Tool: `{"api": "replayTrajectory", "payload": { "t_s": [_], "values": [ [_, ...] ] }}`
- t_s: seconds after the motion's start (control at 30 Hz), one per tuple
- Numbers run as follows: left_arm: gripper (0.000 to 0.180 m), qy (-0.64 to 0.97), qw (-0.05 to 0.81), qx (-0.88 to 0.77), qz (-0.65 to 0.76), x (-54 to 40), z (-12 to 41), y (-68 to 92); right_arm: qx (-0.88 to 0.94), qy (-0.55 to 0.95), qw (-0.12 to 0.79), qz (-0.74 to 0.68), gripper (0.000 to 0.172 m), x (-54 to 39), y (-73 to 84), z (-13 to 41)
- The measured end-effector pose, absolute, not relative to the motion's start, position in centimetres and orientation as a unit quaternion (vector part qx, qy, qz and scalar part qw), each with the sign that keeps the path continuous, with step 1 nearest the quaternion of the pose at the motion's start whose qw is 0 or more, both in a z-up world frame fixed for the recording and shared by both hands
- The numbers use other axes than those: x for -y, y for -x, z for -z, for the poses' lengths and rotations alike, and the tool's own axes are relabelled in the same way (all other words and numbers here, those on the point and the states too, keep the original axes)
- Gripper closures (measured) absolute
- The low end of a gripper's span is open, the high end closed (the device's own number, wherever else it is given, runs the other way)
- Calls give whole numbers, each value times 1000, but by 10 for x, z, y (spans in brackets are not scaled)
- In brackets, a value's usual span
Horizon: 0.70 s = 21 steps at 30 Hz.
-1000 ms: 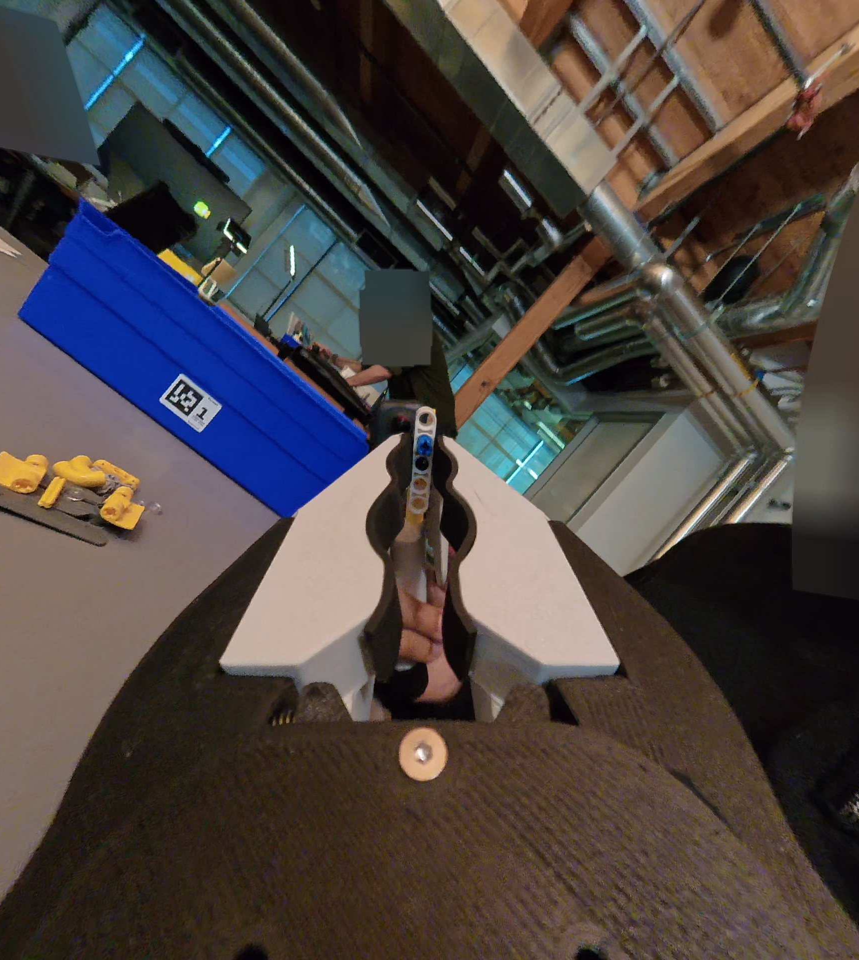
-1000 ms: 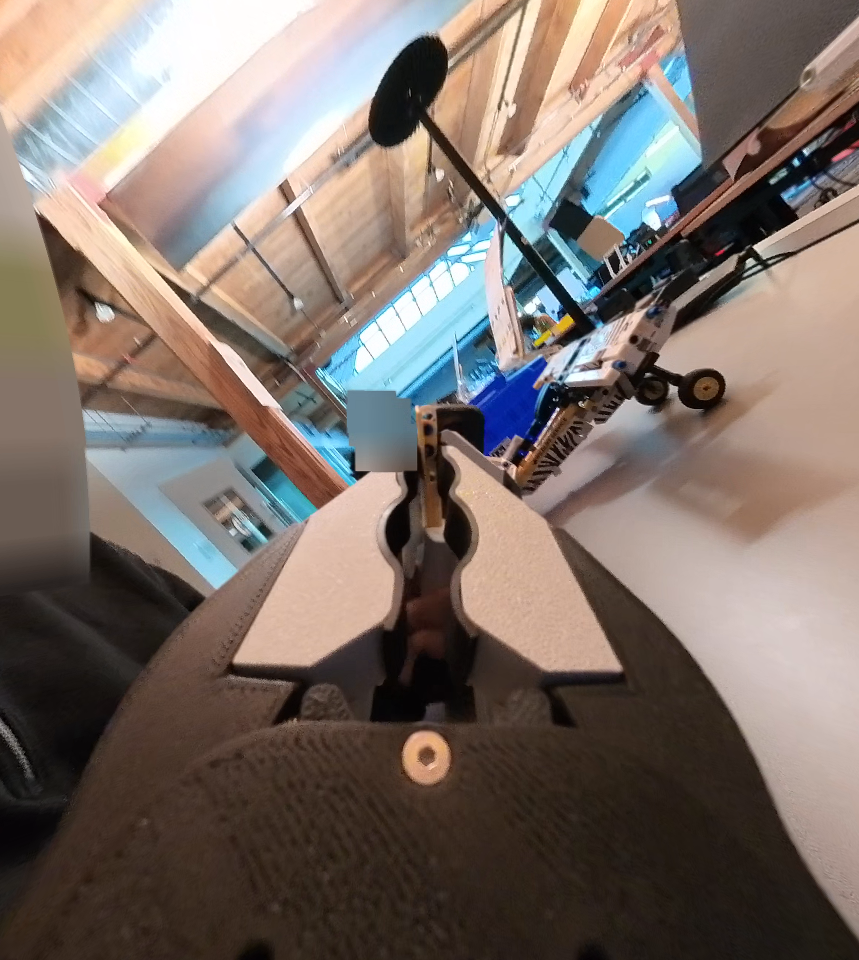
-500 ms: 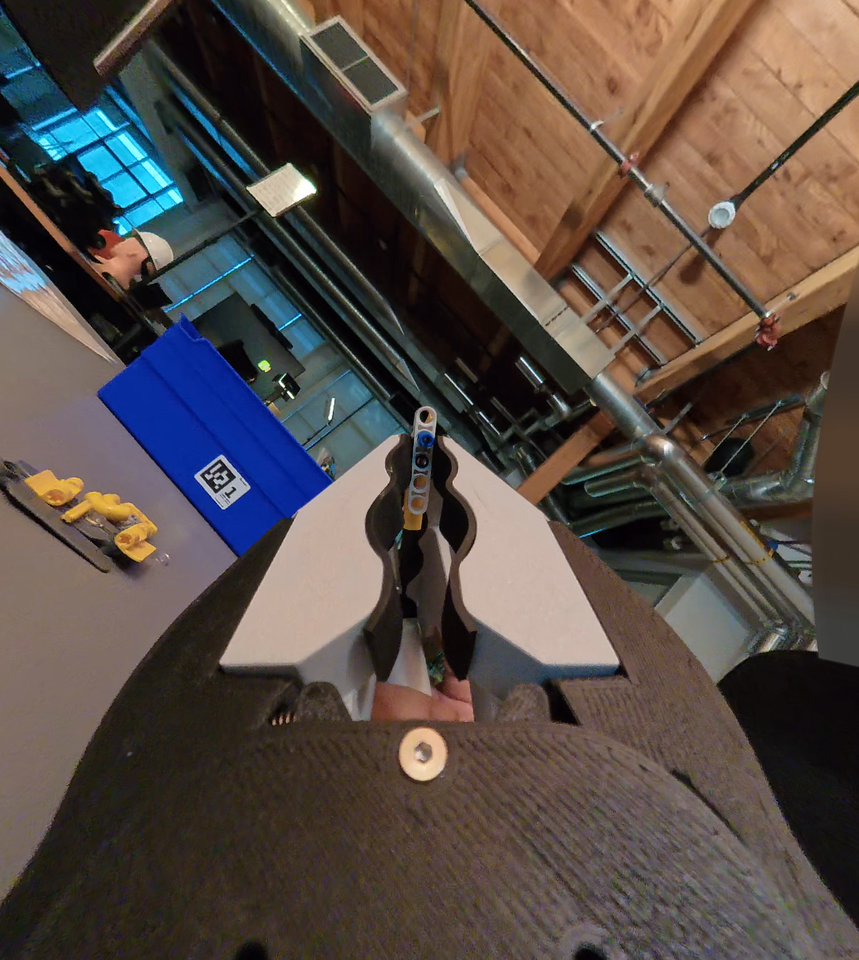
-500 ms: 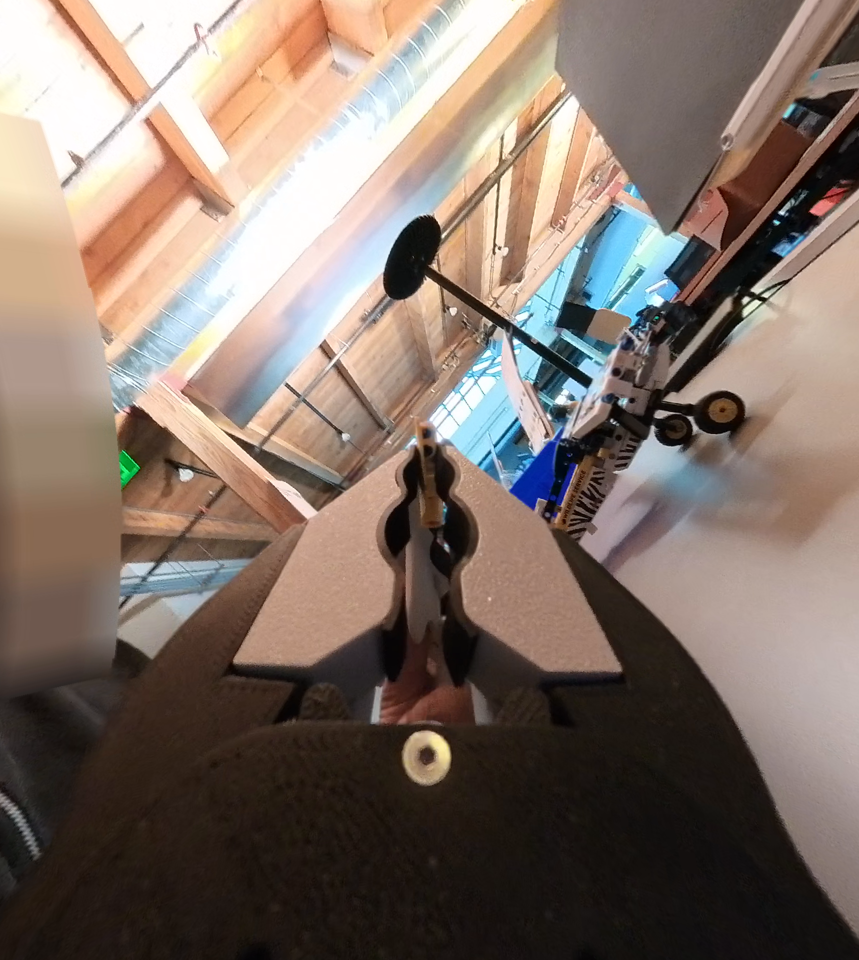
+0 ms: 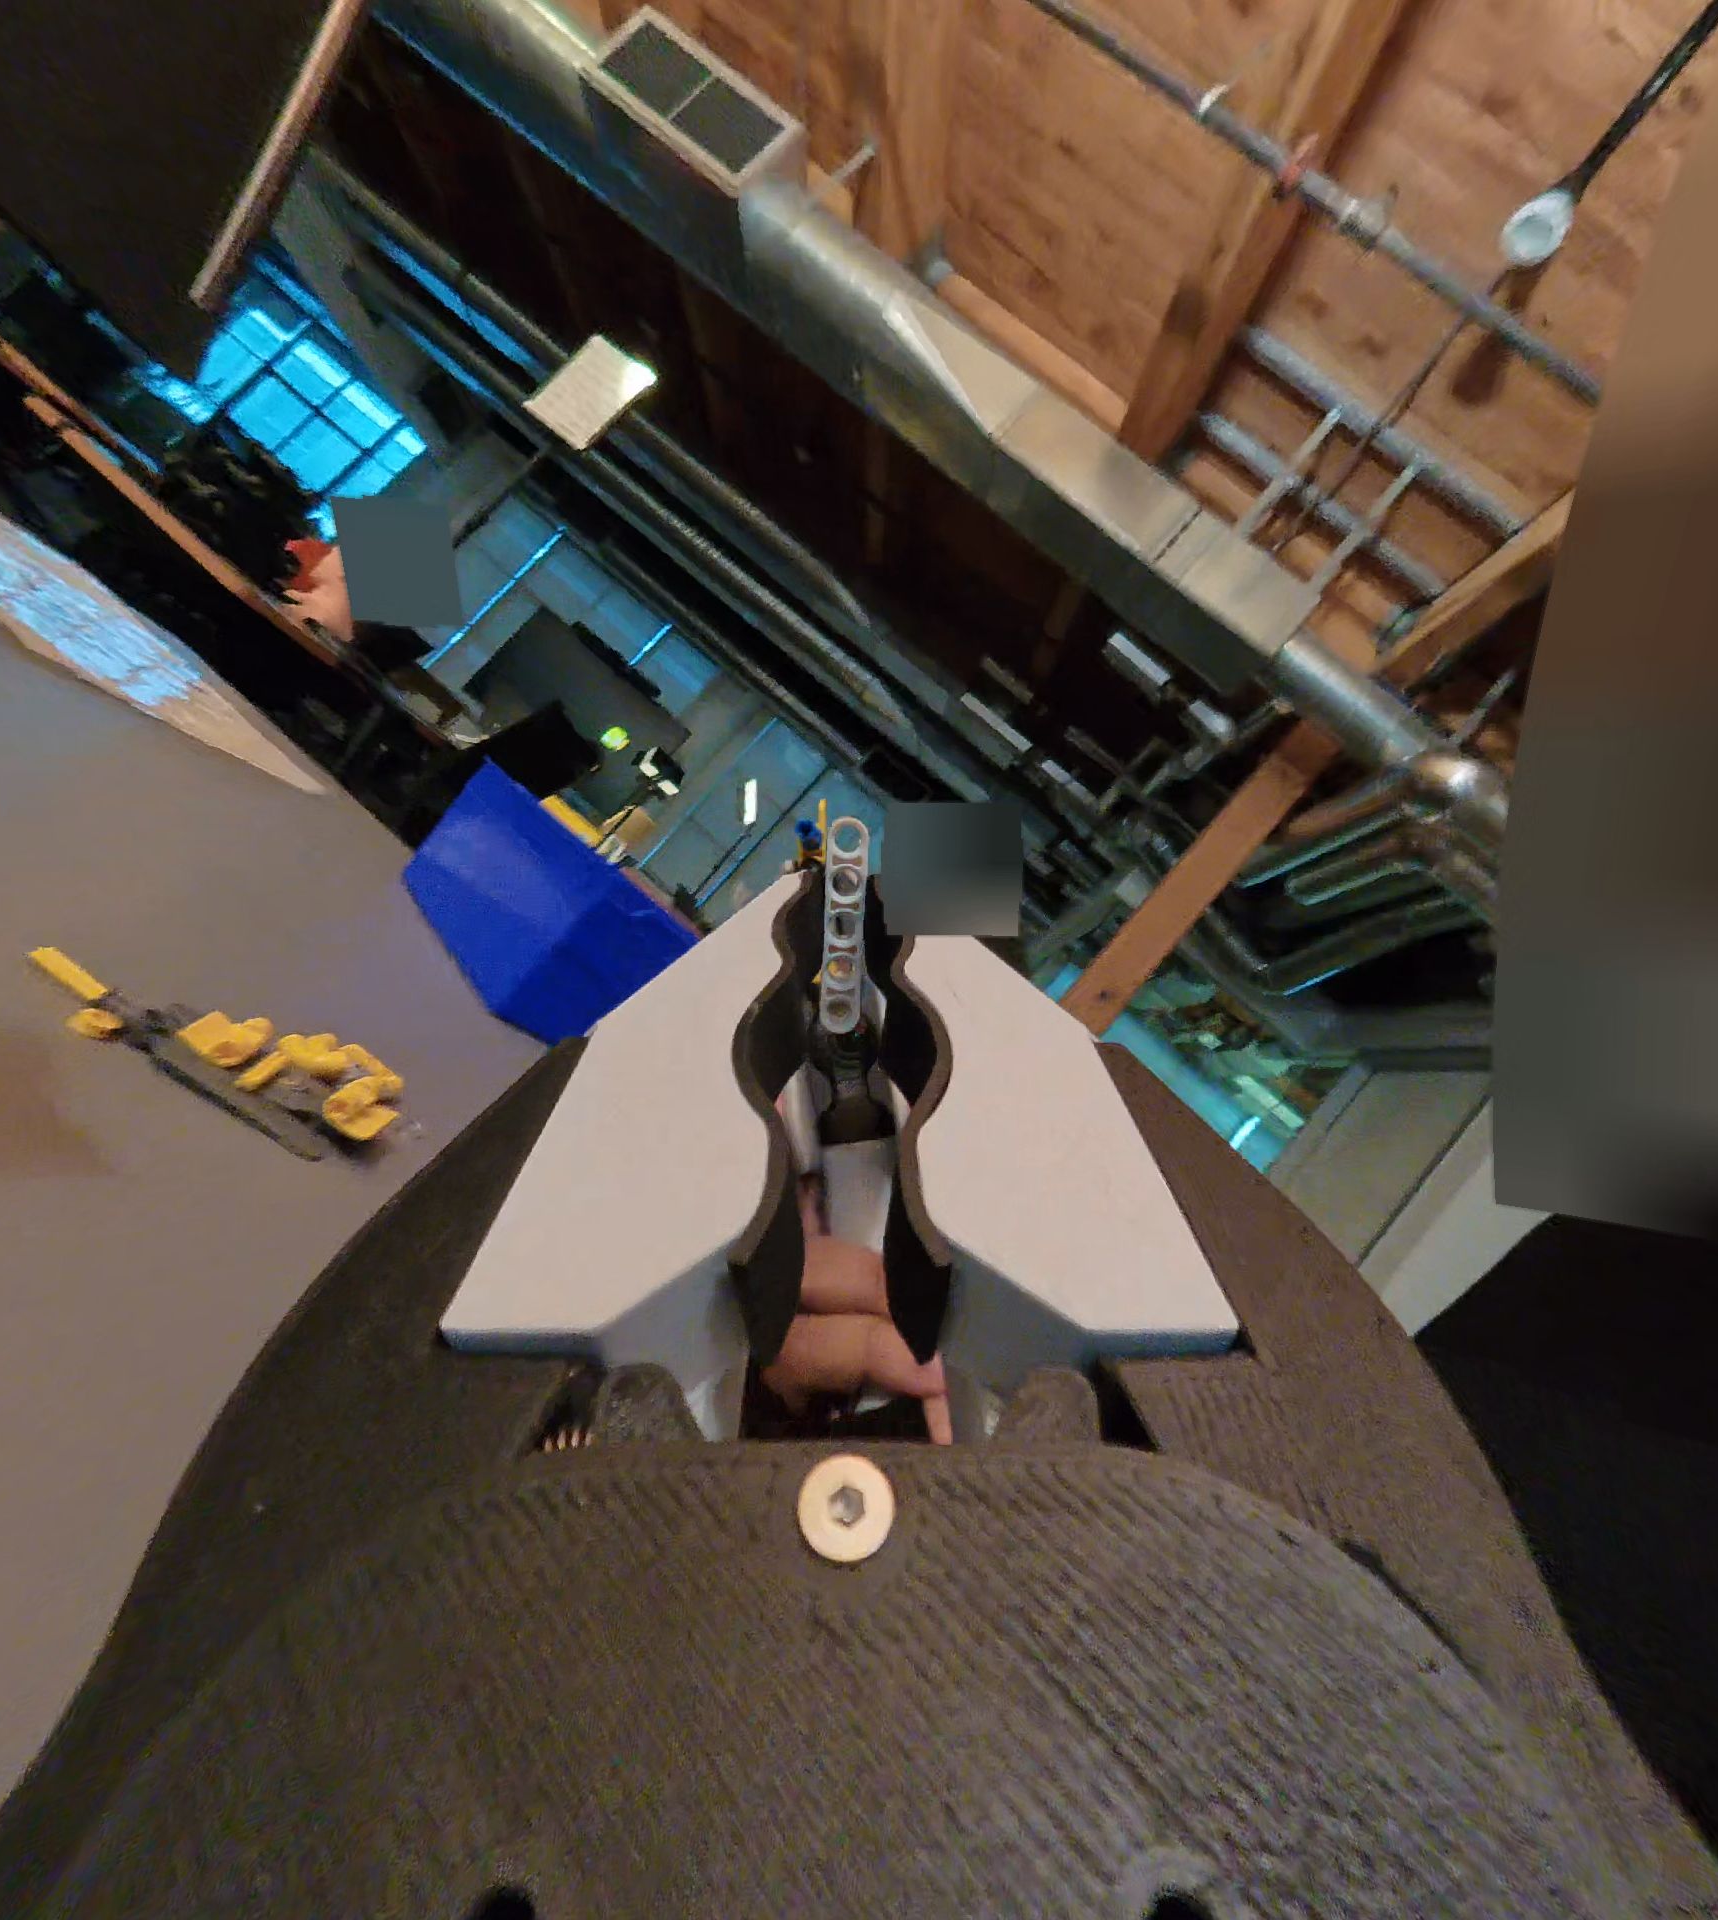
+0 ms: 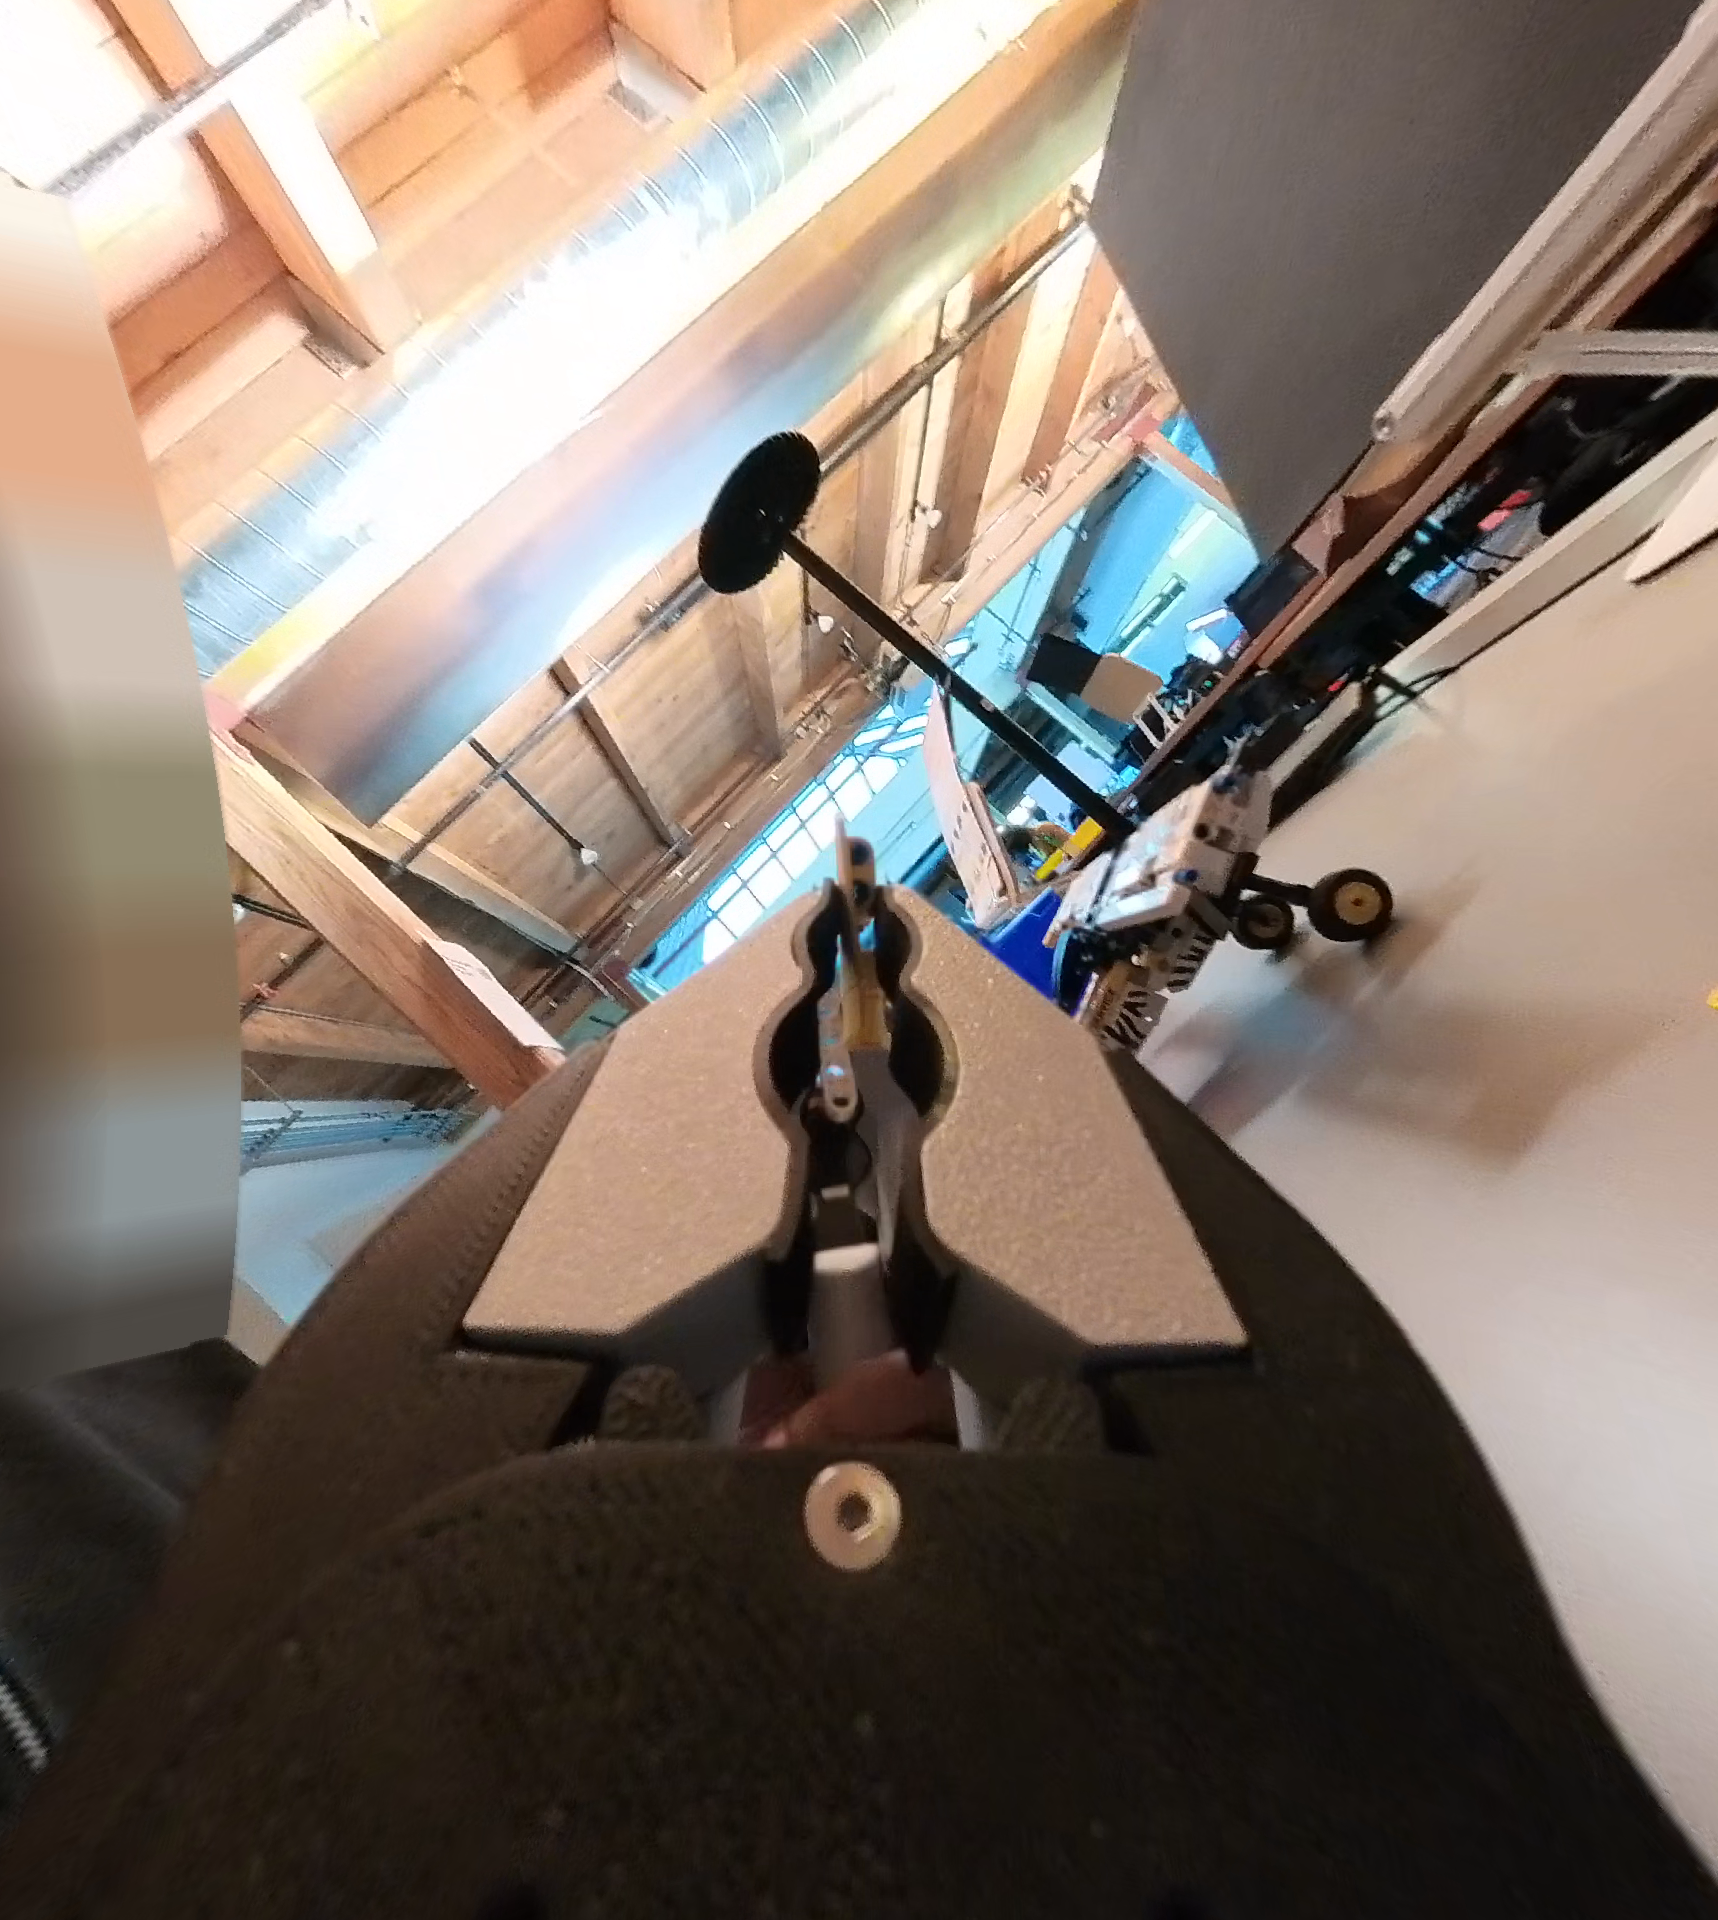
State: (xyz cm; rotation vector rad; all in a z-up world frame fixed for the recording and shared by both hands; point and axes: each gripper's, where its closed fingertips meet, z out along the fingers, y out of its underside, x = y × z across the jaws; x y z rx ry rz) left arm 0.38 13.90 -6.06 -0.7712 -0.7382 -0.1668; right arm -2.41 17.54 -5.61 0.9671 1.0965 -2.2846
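Left gripper [image 5: 842, 914] is clamped on a thin grey beam with holes [image 5: 844, 925], which pokes up past the tips. Off to its left, yellow and dark grey parts [image 5: 252, 1070] sit on the grey table [image 5: 55, 1351], blue bin [image 5: 533, 914] just beyond.

Both wrist views tilted ceilingward over grey table [image 5: 55, 852]; shared: blue bin [image 5: 533, 914].

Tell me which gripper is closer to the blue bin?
Left, likely. The blue bin sits left of the left gripper; from the right gripper it shows small behind the wheeled model.
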Motion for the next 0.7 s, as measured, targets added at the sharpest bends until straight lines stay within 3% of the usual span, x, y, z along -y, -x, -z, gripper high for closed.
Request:
{"api": "replayTrajectory", "payload": {
  "t_s": [0.3, 0.4, 0.53, 0.63, 0.7],
  "values": [
    [177, 425, 833, 352, 33, -137, 69, 0, -458, -330, 215, 797, 168, -162, 3, 60],
    [177, 441, 827, 346, 33, -144, 72, -1, -502, -312, 137, 795, 168, -182, -2, 41],
    [177, 455, 822, 343, 25, -148, 74, -2, -578, -315, -42, 752, 168, -245, 19, 20],
    [177, 465, 815, 345, 13, -151, 75, 0, -678, -342, -129, 637, 167, -274, 47, 58],
    [178, 475, 808, 350, 17, -154, 77, 2, -747, -377, -79, 542, 167, -267, 56, 114]
  ]
}}
